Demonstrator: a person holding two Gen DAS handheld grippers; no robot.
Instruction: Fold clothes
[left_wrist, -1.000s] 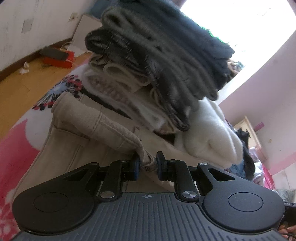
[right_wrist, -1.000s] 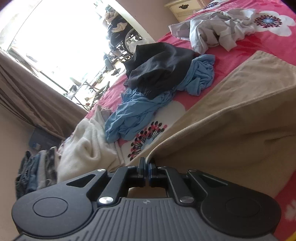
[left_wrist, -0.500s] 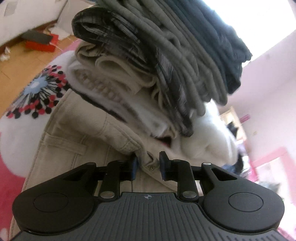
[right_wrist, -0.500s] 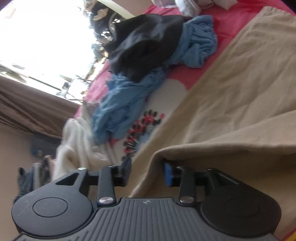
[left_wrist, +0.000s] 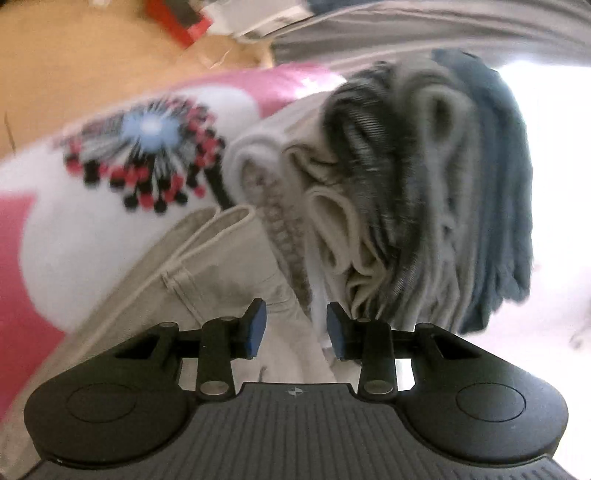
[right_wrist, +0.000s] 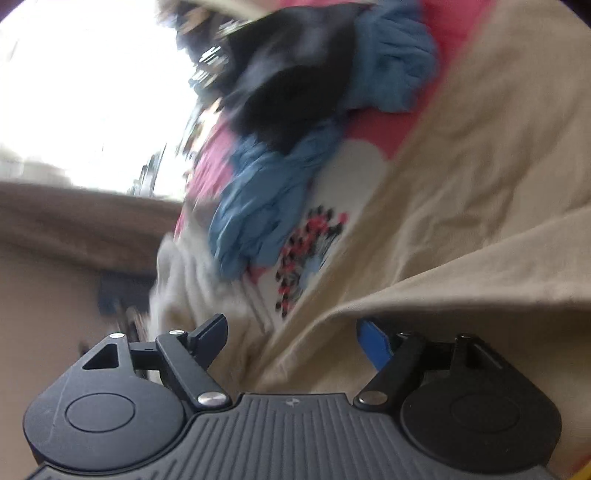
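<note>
Left gripper (left_wrist: 295, 326) opening, pads clear of the beige cotton trousers (left_wrist: 229, 273) beside the folded stack of clothes (left_wrist: 406, 192). Right gripper (right_wrist: 291, 341) opening wide over the trousers' fold, gripping nothing.

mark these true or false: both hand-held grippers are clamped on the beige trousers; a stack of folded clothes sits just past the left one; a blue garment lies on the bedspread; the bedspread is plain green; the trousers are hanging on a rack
1. Both hand-held grippers are clamped on the beige trousers. False: the left hand-held gripper and the right hand-held gripper both have jaws opening, with cloth between them but no pad pressing on it.
2. A stack of folded clothes sits just past the left one. True.
3. A blue garment lies on the bedspread. True.
4. The bedspread is plain green. False: it is pink and white with a flower print.
5. The trousers are hanging on a rack. False: they lie spread on the bedspread.
</note>
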